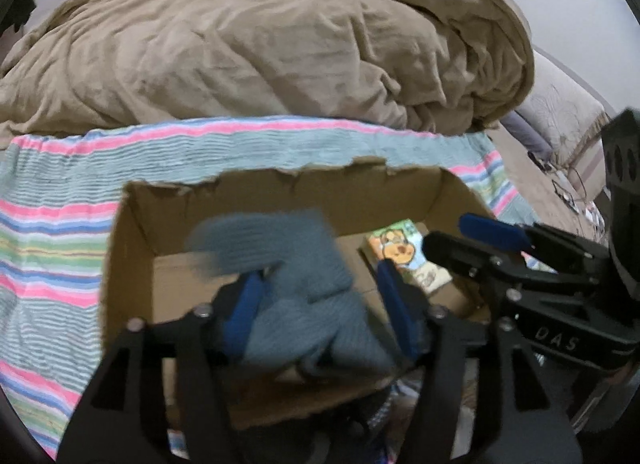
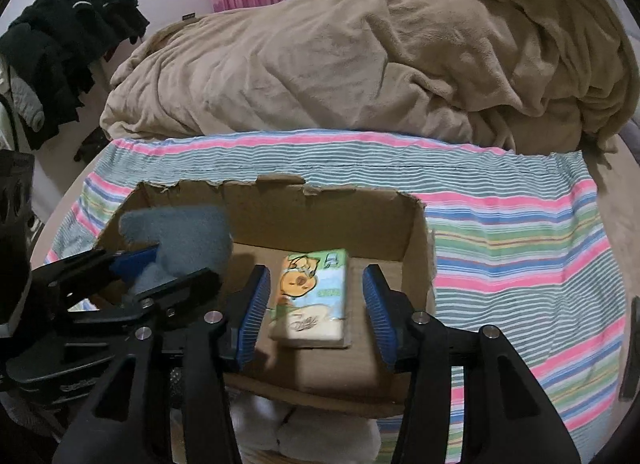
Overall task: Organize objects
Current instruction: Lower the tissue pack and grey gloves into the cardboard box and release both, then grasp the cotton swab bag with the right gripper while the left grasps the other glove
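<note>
Your L gripper (image 1: 320, 304), jaws part-open, grey-blue knit cloth (image 1: 296, 288) loose between, over cardboard box's (image 1: 132, 264) left end; R gripper (image 2: 316, 312) part-open, empty, straddling cartoon-print tissue pack (image 2: 310, 296), long axis along fingers.

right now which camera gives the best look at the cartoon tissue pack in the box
The right wrist view: the tissue pack lies flat on the cardboard box floor, whole and unblocked, between the open jaws. In the left wrist view the tissue pack is partly hidden behind the right hand-held gripper.

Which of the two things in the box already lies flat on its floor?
The cartoon tissue pack, flat on the cardboard box floor between the right tool's open pads, untouched. The grey-blue knit item is bunched and blurred between the left tool's pads.
</note>
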Available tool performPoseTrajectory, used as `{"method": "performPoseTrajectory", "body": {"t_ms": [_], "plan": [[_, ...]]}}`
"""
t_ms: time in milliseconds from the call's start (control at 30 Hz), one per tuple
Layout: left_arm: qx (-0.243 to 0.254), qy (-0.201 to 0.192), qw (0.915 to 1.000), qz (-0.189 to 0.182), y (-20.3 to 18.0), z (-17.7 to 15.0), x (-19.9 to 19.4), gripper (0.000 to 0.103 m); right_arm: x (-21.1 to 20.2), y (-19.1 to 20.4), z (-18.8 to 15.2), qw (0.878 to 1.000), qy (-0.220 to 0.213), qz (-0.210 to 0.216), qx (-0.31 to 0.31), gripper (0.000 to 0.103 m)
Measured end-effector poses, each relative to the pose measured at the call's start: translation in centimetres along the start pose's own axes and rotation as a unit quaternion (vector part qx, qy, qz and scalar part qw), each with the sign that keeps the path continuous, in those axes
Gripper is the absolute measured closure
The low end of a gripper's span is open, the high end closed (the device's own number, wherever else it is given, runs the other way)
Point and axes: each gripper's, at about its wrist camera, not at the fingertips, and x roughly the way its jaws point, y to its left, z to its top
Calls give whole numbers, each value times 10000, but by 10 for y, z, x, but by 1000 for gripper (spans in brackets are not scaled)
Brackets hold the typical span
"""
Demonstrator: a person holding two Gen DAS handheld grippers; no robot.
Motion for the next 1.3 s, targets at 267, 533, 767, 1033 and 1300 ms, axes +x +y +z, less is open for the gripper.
{"method": "performPoseTrajectory", "body": {"t_ms": [267,533,767,1033,1300], "plan": [[80,-384,9992,119,-4,2,-48,32,-28,0,1,9997,-229,-35,49,39],[37,-763,9969,162,-7,-13,-112,24,-68,11,-6,9987,-485,0,-127,22],[-213,-947,9950,232,2,-41,-155,23,-103,16,-19,9976,-689,58,-105,21],[-352,-722,9962,348,12,-78,-162,23,-131,20,-44,9970,-758,70,-141,21],[-346,-349,9980,401,15,-105,-143,23,-123,13,-75,9988,-470,98,-61,21]]}}
